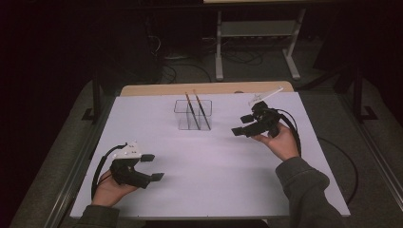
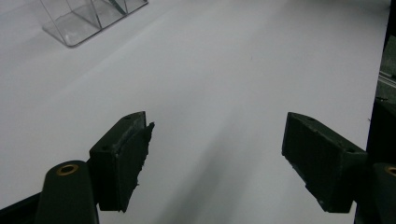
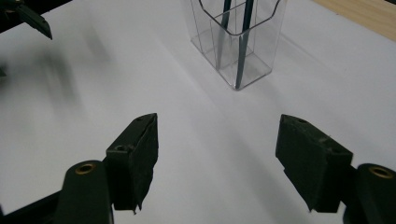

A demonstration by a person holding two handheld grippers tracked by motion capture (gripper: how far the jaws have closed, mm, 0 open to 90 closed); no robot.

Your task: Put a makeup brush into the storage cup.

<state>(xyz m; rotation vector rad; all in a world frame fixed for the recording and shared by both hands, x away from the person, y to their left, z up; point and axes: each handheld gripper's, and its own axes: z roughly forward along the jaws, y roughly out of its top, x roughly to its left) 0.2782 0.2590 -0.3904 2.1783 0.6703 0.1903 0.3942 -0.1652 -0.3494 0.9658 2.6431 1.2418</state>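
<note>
A clear holder (image 1: 192,115) stands on the far middle of the white table (image 1: 214,175), with two pencils (image 1: 196,110) leaning upright in it, their tips against its floor. The right gripper (image 1: 241,125) is held at the far right of the table, just right of the holder and apart from it, its jaws pointing left toward it. In the right gripper view those jaws stand wide with nothing between them, and the holder (image 3: 236,39) with its divided compartments rises beyond them, one pencil (image 3: 243,42) seen through its wall. The left gripper (image 1: 153,167) rests at the near left, well apart from the holder, its jaws also spread wide and empty over bare table. In the left gripper view a corner of the holder (image 2: 88,18) sits at the far left.
</note>
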